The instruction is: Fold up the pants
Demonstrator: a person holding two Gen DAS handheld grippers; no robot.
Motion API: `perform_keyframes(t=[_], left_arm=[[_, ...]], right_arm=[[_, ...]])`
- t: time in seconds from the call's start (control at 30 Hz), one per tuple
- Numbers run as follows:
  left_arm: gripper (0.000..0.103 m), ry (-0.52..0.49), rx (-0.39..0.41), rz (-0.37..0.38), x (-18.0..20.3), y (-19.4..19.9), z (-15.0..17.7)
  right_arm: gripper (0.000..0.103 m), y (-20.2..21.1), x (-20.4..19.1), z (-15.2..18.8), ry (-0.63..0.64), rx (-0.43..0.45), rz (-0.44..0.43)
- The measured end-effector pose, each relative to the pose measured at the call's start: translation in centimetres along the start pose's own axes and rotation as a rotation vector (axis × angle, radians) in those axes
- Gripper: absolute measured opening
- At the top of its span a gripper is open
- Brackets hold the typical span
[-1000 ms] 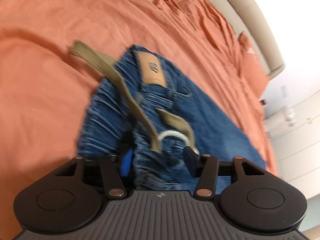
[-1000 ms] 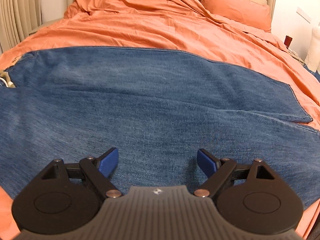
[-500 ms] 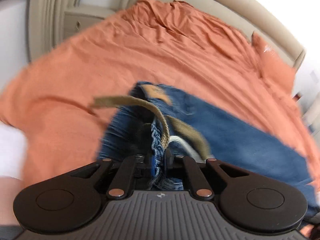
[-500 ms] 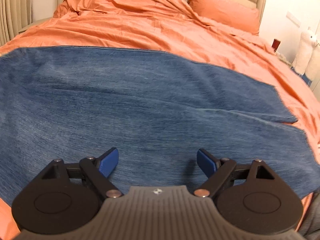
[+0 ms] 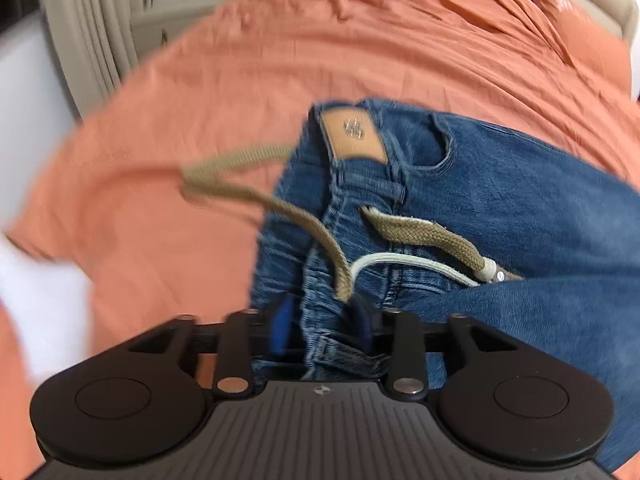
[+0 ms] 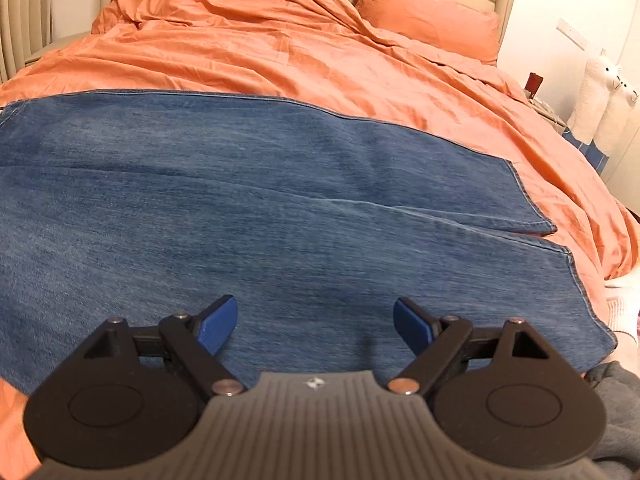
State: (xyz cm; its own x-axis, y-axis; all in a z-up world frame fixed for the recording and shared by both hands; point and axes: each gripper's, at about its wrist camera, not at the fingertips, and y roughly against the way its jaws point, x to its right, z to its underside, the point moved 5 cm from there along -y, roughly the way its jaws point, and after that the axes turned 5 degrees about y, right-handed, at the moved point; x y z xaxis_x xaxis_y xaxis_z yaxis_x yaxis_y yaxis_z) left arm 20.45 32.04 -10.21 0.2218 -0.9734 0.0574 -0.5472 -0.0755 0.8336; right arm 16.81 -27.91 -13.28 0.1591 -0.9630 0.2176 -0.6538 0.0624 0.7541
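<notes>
1. While the jeans (image 6: 280, 208) already lie flat on the bed (image 6: 280, 52), one leg stacked on the other, I'd call the lengthwise fold done and the crosswise folds still open.
2. Right view: both hems sit at right of frame, the upper leg's hem just short of the lower one's, so the legs are roughly but not exactly aligned. Denim fills the middle of the frame and looks smooth, one long crease only.
3. Left view: the waist end is bunched at lower centre, leather patch (image 5: 354, 136) up at centre. A khaki belt (image 5: 280, 208) trails off the waistband onto the bed at centre left; its other end with a pale cord (image 5: 412, 262) lies on the denim at centre right.
4. Left claw (image 5: 322, 326): it has just been opening, with a ridge of waistband between the fingers. The picture is blurred there; the pads look clear of the cloth, so I read it as let go, not clamped.
5. Right claw (image 6: 316, 322): fingers wide apart, nothing between them, over the thigh area at lower centre.
6. Left to do, as I judge it: flatten the bunched waist, tuck the loose belt in, then bring hems to waist, probably once more after that.
</notes>
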Motion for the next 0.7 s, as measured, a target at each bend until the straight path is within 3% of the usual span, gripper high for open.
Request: perform_keyframes(t=[0.1, 0.23, 0.43, 0.57, 0.7], left_arm=[[0.045, -0.120, 0.047, -0.015, 1.4, 3.1, 0.1], [0.045, -0.297, 0.046, 0.077, 4.7, 6.2, 1.6], [0.046, -0.667, -0.006, 0.135, 11.2, 8.3, 8.3], [0.046, -0.899, -0.053, 0.096, 14.1, 7.1, 13.4], [0.052, -1.030, -0.038, 0.037, 15.8, 5.3, 16.4]], right_arm=[[0.082, 0.6, 1.3, 0.0, 0.013, -0.006, -0.007], [0.082, 1.8, 3.4, 0.0, 0.018, -0.014, -0.018], [0.082, 3.6, 6.2, 0.6, 0.014, -0.029, -0.046], [0.081, 4.6, 7.8, 1.3, 0.008, -0.044, -0.066], [0.078, 5.6, 9.0, 1.8, 0.047, -0.043, -0.089]])
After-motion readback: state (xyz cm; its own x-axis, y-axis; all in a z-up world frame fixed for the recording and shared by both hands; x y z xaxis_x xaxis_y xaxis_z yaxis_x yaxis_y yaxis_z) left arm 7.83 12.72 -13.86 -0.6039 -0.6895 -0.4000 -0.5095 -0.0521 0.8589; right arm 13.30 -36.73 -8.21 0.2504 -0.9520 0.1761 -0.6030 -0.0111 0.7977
